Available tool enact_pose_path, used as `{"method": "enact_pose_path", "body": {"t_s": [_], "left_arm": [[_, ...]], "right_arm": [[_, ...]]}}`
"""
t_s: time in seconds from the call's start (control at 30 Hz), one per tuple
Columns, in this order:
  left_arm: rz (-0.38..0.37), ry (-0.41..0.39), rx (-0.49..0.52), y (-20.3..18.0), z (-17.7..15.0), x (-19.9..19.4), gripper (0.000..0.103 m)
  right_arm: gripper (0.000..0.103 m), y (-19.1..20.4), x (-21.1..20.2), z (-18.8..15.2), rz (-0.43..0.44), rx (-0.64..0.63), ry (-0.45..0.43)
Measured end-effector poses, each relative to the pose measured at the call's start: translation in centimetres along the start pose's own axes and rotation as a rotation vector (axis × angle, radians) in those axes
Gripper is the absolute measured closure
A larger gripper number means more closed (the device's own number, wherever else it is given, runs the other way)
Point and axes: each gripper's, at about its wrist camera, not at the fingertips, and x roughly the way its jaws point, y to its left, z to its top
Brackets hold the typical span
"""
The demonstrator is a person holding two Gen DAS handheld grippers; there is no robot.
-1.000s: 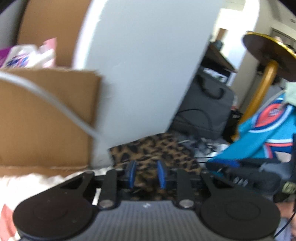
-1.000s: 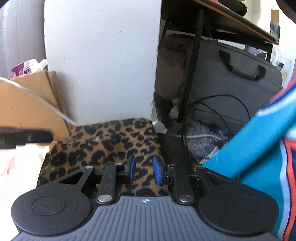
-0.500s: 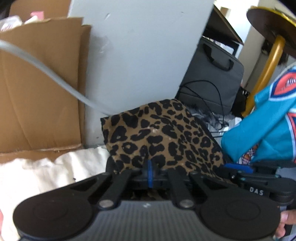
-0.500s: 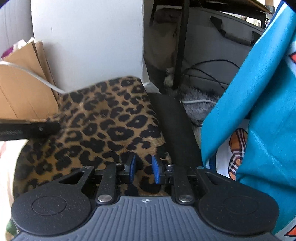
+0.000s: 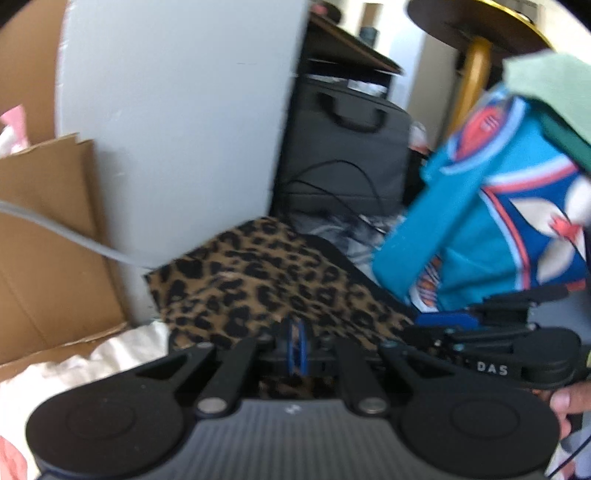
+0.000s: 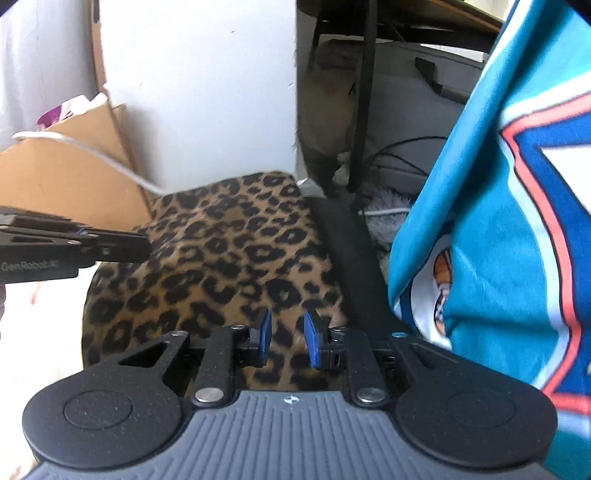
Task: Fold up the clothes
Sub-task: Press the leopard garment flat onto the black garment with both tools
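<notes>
Teal jersey (image 6: 491,229) beside leopard cloth (image 6: 221,258); cardboard (image 6: 62,177) left.

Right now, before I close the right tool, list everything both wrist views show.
Leopard-print garment: one, tan with black spots, spread ahead of both tools.
Teal jersey: one, teal with blue, white and orange print, hanging at right.
Green cloth: one, green, above the jersey.
White bedding: one, white, under the garment's left edge.
Cardboard box: one, brown, far left.
White panel: one, white, behind the garment.
Grey cable: one, grey, across the cardboard.
Grey bag: one, dark grey with handle, back centre.
Round table: one, dark top, gold rim and post, upper right.
Left tool: one, black with blue pads, shut on the garment's near edge.
Right tool: one, same colours, open over the garment.
</notes>
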Motion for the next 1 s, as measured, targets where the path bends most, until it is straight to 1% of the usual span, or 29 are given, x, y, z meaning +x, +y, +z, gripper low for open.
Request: {"method": "enact_pose_path", "body": {"t_s": [0.03, 0.1, 0.27, 0.4, 0.53, 0.67, 0.8, 0.9, 1.0], "left_arm": [[-0.002, 0.005, 0.01, -0.2, -0.3, 0.1, 0.096], [-0.006, 0.014, 0.029, -0.6, -0.9, 0.3, 0.096], [-0.013, 0.034, 0.075, -1.5, -2.3, 0.8, 0.1], [0.001, 0.036, 0.104, -1.8, -2.3, 0.8, 0.1], [-0.002, 0.051, 0.085, -1.8, -1.7, -0.3, 0.1], [-0.008, 0.041, 0.095, -2.0, -2.8, -1.8, 0.1], [-0.006, 0.044, 0.067, -1.8, -3.9, -2.5, 0.099], [0.007, 0.046, 0.054, -1.5, -4.3, -2.8, 0.099], [0.014, 0.064, 0.048, -1.4, -4.7, -2.4, 0.099]], "right_arm": [[0.077, 0.0, -0.1, -0.4, 0.001, 0.005, 0.004], [0.077, -0.2, 0.0, -1.2, 0.002, 0.025, 0.015], [0.078, -0.7, 0.1, -3.4, 0.009, 0.056, 0.023], [0.078, -1.3, -0.4, -4.8, -0.006, 0.059, 0.032], [0.078, -1.7, -1.3, -5.5, -0.017, 0.07, 0.039], [0.078, -0.9, -2.2, -6.2, -0.041, 0.015, 0.045], [0.078, -0.7, -2.9, -6.2, -0.045, 0.023, 0.037], [0.078, -0.3, -3.4, -5.7, -0.043, 0.028, 0.014], [0.077, 0.1, -3.0, -5.5, -0.034, 0.018, 0.021]]}}
